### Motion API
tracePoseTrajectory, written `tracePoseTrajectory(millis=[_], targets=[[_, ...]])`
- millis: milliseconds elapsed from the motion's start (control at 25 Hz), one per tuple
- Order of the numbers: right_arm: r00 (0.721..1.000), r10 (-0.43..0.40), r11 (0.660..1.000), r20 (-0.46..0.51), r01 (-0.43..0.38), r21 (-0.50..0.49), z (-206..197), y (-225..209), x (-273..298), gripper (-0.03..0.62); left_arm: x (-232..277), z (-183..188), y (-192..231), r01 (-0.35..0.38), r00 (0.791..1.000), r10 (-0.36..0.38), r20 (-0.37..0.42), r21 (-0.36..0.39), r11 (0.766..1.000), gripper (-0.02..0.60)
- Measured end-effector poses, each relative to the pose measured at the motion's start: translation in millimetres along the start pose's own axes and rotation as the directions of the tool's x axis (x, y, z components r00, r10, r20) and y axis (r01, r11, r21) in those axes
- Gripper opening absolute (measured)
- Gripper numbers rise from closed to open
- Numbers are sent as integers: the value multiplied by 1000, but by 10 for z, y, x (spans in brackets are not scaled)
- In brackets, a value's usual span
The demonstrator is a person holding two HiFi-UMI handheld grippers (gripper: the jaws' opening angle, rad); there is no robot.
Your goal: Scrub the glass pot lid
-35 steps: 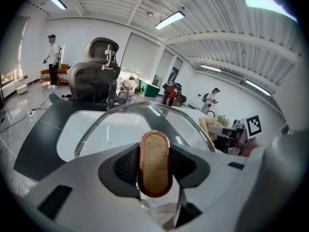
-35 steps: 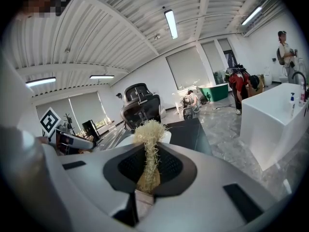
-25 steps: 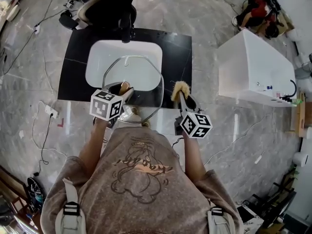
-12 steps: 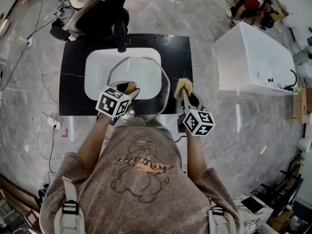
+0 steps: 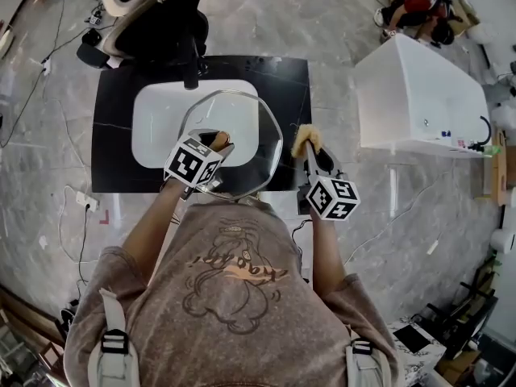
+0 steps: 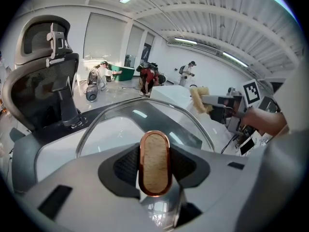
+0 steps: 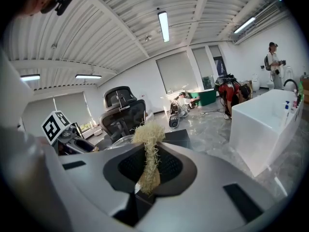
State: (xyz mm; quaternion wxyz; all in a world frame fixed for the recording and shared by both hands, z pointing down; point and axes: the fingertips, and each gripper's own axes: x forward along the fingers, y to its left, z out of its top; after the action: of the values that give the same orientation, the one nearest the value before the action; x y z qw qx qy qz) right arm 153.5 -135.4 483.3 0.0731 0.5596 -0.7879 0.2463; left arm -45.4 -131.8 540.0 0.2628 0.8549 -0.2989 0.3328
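Note:
A round glass pot lid [image 5: 246, 119] with a metal rim hangs tilted over the sink. My left gripper [image 5: 216, 148] is shut on the lid's oval wooden handle [image 5: 218, 141]. In the left gripper view the copper-rimmed handle [image 6: 154, 162] stands clamped between the jaws of that gripper [image 6: 154, 182], with the glass lid [image 6: 145, 117] beyond. My right gripper [image 5: 311, 156] is shut on a straw-coloured fibre scrubber [image 5: 305, 141], just right of the lid's rim and apart from it. In the right gripper view the scrubber [image 7: 149, 153] sticks up from the right gripper [image 7: 148, 180].
A white sink basin [image 5: 157, 123] is set in a black counter [image 5: 113, 143], with a black faucet [image 5: 191, 69] at its far side. Behind it stands a black office chair [image 5: 153, 6]. A large white box [image 5: 419, 103] sits to the right on the marble floor.
The lid in my left gripper has shifted a little to the right, so the gap to the scrubber has narrowed. The right gripper has barely moved.

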Motion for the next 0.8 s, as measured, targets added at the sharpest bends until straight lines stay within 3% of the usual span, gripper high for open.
tracePoseTrajectory(millis=[400, 800], targets=[[1000, 16, 1000, -6, -16, -4, -29, -152, 107, 52, 522, 35, -256, 59, 992, -44, -121, 128, 990, 178], [998, -1, 1000, -55, 1, -10, -153, -424, 169, 52, 1122, -20, -549, 140, 960, -55, -273, 304, 942, 178]])
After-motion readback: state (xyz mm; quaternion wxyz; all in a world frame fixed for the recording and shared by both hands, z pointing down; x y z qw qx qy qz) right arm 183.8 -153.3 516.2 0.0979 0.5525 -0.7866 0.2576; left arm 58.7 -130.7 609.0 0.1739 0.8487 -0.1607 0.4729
